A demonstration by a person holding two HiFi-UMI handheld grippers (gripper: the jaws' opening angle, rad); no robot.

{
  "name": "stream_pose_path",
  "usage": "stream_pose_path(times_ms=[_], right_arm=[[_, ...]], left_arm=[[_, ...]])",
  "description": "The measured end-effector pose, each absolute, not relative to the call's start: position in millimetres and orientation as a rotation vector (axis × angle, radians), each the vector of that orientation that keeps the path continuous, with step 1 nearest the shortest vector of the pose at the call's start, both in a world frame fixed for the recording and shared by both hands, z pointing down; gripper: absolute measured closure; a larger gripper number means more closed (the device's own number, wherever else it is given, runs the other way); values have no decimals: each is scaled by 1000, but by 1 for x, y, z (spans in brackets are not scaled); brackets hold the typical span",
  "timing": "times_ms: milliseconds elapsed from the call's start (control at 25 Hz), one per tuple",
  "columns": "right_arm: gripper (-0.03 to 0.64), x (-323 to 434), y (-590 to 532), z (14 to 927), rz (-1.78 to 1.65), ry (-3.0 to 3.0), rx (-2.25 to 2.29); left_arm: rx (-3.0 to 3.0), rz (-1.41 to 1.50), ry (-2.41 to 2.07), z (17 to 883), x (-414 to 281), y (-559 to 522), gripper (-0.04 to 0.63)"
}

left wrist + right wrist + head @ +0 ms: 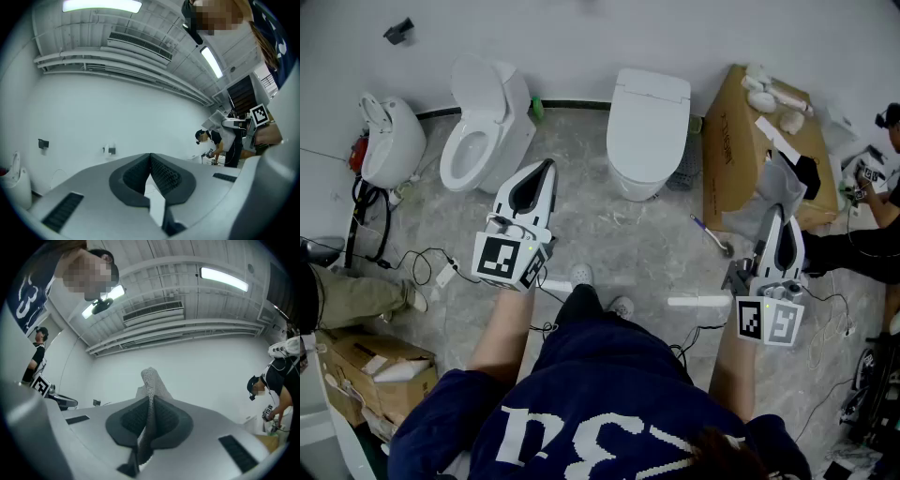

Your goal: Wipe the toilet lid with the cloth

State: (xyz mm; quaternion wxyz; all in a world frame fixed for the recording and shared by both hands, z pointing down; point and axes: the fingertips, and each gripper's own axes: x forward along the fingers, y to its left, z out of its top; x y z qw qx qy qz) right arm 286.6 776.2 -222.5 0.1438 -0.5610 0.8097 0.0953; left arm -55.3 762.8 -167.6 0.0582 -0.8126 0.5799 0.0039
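cloth (150, 380), grey and finely textured, is pinched between the jaws of the right gripper (151, 401), which are closed on it. a fold of it stands up past the jaw tips in the right gripper view. in the head view this gripper is held at the person's right side above the floor (619, 234), near a cardboard box (741, 141), with the cloth bunched at its front end. the left gripper (547, 167) is held out at the person's left. the left gripper view shows its jaws closed pad to pad, empty. in their own views both grippers look up at a white wall and ceiling lights.

the toilet lid (649, 112) is down on the white toilet standing against the wall ahead. in the head view it lies between the two grippers, well apart from both and from the cloth. to its left a second toilet (487, 112) has its lid raised and its bowl open, and a third white fixture (392, 141) sits at the far left. cables (422, 261) trail over the grey marbled floor. another person (862, 251) is at the right edge.
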Motion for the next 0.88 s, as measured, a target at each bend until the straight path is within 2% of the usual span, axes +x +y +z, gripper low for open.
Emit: stream_pose_path(times_ms=[880], right_arm=[[594,283,766,-220,262,2301,-1578]], left_arm=[[-2475,5,1738,-166,-48,748,580]])
